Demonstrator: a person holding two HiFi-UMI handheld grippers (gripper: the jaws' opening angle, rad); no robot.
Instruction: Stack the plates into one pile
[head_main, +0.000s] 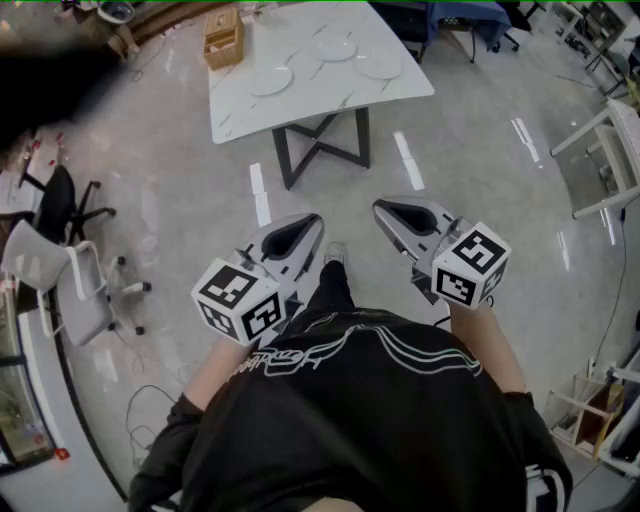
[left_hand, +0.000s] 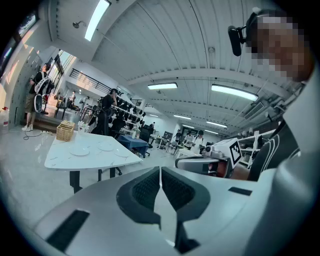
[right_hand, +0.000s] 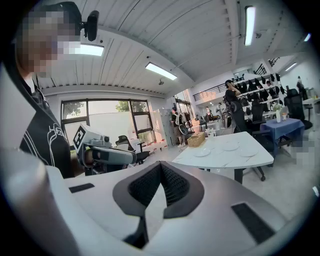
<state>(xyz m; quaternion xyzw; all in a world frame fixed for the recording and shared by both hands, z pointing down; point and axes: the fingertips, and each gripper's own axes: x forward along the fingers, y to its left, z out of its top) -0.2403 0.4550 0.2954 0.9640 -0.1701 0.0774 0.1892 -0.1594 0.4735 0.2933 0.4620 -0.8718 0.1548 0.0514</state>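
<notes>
**3 plates lie unstacked on the surface**

The only writing is white script on the person's black shirt, and it cannot be read. Each claw carries a cube with black-and-white square markers.

1 container is in view: a wicker basket at the far left corner of the surface. Its contents cannot be made out.

The left plate lies just beside the basket. The middle plate lies by the far edge, and the right plate lies toward the right edge. All 3 are flat and apart from each other.

The left claw and the right claw are held side by side in front of the person, well short of the surface. Both are pressed together with nothing between the jaws.
</notes>
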